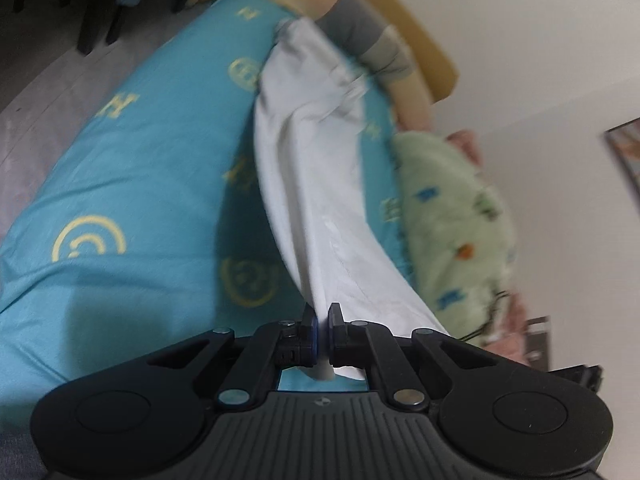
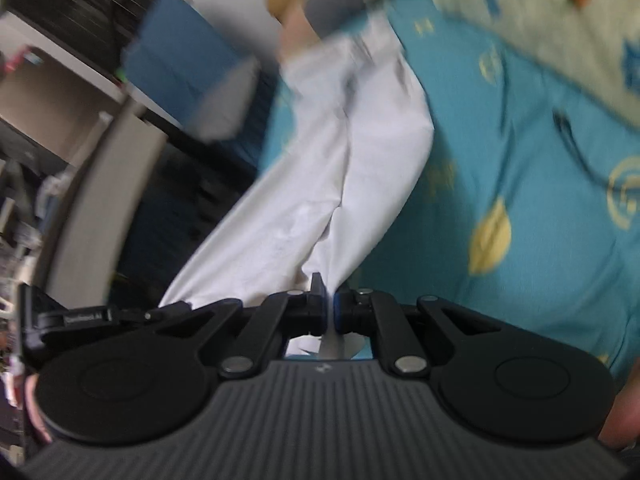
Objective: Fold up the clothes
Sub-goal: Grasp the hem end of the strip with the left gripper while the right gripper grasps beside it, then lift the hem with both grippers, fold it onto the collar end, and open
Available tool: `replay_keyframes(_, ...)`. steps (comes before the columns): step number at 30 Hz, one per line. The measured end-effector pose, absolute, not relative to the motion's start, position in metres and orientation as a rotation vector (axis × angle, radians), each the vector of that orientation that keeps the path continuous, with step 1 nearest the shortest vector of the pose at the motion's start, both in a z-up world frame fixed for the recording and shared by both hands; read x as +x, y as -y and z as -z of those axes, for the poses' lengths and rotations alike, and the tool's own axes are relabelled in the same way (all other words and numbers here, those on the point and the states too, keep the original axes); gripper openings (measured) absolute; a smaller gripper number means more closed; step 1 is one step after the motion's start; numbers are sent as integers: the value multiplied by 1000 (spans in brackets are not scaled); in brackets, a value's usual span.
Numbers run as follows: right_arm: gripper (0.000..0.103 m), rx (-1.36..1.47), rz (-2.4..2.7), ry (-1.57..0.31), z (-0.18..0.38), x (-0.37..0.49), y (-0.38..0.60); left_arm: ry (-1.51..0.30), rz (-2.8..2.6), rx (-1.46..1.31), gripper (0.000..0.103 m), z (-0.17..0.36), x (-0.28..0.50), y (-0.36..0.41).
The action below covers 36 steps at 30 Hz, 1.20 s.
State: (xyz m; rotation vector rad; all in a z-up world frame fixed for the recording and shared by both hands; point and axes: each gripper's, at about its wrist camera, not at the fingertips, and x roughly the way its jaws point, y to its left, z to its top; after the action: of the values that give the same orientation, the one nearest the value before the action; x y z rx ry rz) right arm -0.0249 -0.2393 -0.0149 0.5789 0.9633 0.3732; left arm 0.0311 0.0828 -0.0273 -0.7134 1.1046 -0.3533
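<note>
Left claw (image 1: 323, 320): pinched tight on an edge of the white garment (image 1: 316, 184), cloth squeezed between the two pads and a short tail hanging below them.
Right claw (image 2: 329, 294): likewise clamped on a bunched edge of the white garment (image 2: 320, 184), a little fabric poking out under the pads.
White garment: runs straight ahead from each claw as a long, creased band, lifted off the bed near the claws and reaching the far end of the teal sheet; both views are motion-blurred, so its exact type is hard to tell.
Teal sheet (image 1: 140, 168): printed with yellow letters and rings, spreads under the garment, mostly left of the left claw and right of the right claw (image 2: 520, 160).
Green blanket (image 1: 452, 216): pale, with blue and orange marks, heaped ahead and right of the left claw, at the top right in the right wrist view (image 2: 540, 20).
Striped item (image 1: 364, 36): grey bands, lying at the garment's far end.
Headboard (image 1: 420, 36): tan wood, beyond the far end.
</note>
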Motion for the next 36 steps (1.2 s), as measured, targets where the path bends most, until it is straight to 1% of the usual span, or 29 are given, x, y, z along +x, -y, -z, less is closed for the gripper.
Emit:
replay_keyframes(5,6,604,-426,-820,-37,-39,264,-1071,419,-743,4,2,4,-77)
replay_keyframes(8,6,598,-433,-832,-26,-66,266,-1055,449,-754,4,-7,-15,-73)
replay_keyframes(12,7,607,-435,-854,-8,-98,270,-1072,430,-765,4,23,-44,-64)
replay_keyframes(17,7,729,-402,-877,15,-82,282,-1052,404,-743,4,32,-31,-60)
replay_keyframes(22,7,762,-332,-848,9,-8,289,-994,390,-683,5,21,38,-50)
replay_keyframes(27,8,645,-280,-815,16,97,276,-905,316,-605,5,31,141,-31)
replay_keyframes(33,8,497,-225,-785,70,207,265,-829,219,-478,5,83,255,-12)
replay_keyframes(36,8,494,-202,-786,106,245,268,-804,178,-388,5,114,298,-3)
